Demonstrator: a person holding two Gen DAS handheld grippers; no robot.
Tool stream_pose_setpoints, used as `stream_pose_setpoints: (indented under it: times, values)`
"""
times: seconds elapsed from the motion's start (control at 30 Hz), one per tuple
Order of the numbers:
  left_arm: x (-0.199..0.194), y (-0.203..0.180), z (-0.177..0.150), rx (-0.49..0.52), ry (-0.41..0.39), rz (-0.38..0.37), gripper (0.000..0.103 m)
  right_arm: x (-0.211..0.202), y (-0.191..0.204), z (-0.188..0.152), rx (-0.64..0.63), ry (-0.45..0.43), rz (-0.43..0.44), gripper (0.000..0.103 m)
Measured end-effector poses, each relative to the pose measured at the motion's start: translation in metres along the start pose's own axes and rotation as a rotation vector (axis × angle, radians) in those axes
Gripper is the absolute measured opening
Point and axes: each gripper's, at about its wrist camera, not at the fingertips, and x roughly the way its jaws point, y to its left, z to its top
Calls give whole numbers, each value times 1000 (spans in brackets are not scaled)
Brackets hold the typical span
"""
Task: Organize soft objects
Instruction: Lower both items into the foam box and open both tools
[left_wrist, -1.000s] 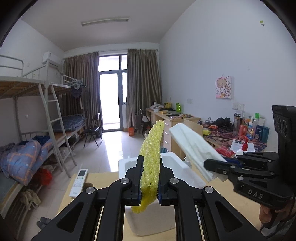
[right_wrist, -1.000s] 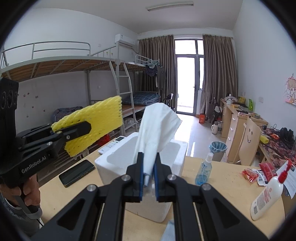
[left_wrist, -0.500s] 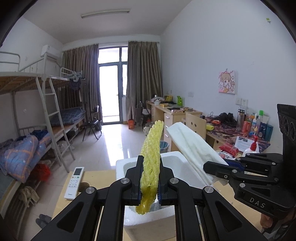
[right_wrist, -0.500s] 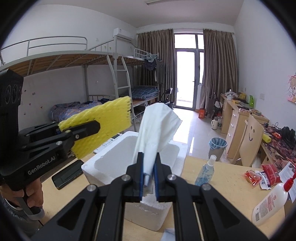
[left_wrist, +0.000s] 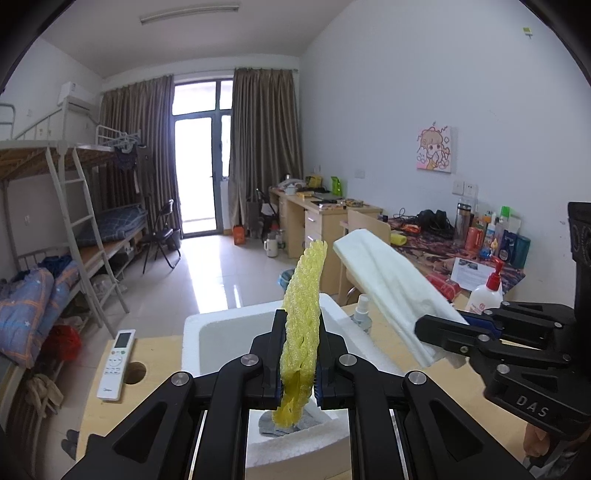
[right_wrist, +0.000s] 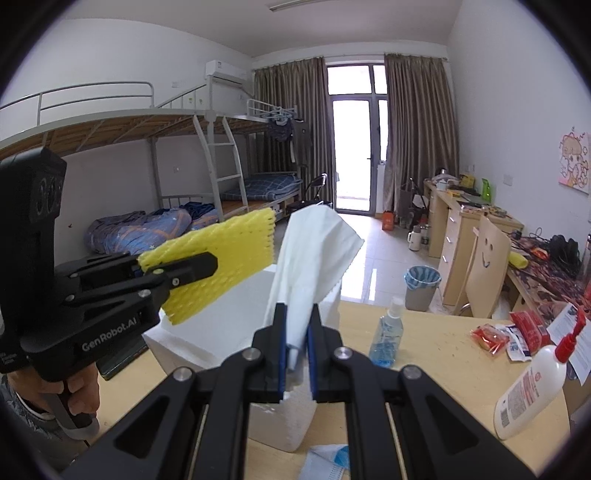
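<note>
My left gripper (left_wrist: 299, 354) is shut on a yellow foam net sleeve (left_wrist: 301, 317) and holds it upright over the near side of a white foam box (left_wrist: 221, 332). My right gripper (right_wrist: 295, 339) is shut on a white cloth (right_wrist: 314, 251) and holds it up over the box (right_wrist: 207, 332). In the right wrist view the left gripper (right_wrist: 173, 273) with the yellow sleeve (right_wrist: 221, 262) is at the left. In the left wrist view the right gripper (left_wrist: 443, 328) with the cloth (left_wrist: 391, 284) is at the right. Something grey lies in the box bottom (left_wrist: 273, 424).
On the wooden table stand a blue spray bottle (right_wrist: 388, 332), a white pump bottle with red top (right_wrist: 532, 387), red snack packets (right_wrist: 495, 336), a white remote (left_wrist: 116, 362) and a dark phone (right_wrist: 122, 362). A face mask (right_wrist: 325, 461) lies near the front edge.
Both grippers have moved forward and slightly down over the foam box, still holding the yellow sleeve and the white cloth; the box now lies closer under them.
</note>
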Motion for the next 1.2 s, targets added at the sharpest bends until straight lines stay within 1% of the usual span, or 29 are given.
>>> stream_pose_setpoints:
  times: [0.1,0.17,0.2,0.23,0.27,0.3,0.37,0.5,0.57,0.7,0.93,1.2]
  values:
    - [8,3,1,-9,19,-2,12,-1,-2,0,6,1,0,12]
    - [14,6,1,-11,34,-2,18,-1,-4,0,7,1,1,12]
    - [17,7,1,-9,43,-4,35,-1,-4,0,7,0,-1,12]
    - [18,7,1,-10,48,3,62,-1,-3,-1,7,0,-1,12]
    - [20,8,1,-11,51,11,76,-2,-3,-1,7,0,-2,12]
    - [20,8,1,-14,49,21,93,-1,-3,-1,7,1,-2,12]
    - [16,8,0,-18,28,39,95,-2,-3,0,9,-1,-5,12]
    - [10,13,-3,-30,28,56,102,-1,-3,-1,9,3,-5,12]
    - [5,15,-4,-33,10,87,102,0,-1,-2,6,7,-3,12]
    - [-1,19,-7,-44,13,103,102,2,2,-2,-2,12,5,12]
    - [-22,26,-5,-50,-36,153,102,8,11,1,-22,15,28,12]
    - [-34,43,-10,-66,-44,201,102,23,27,3,-46,34,63,12]
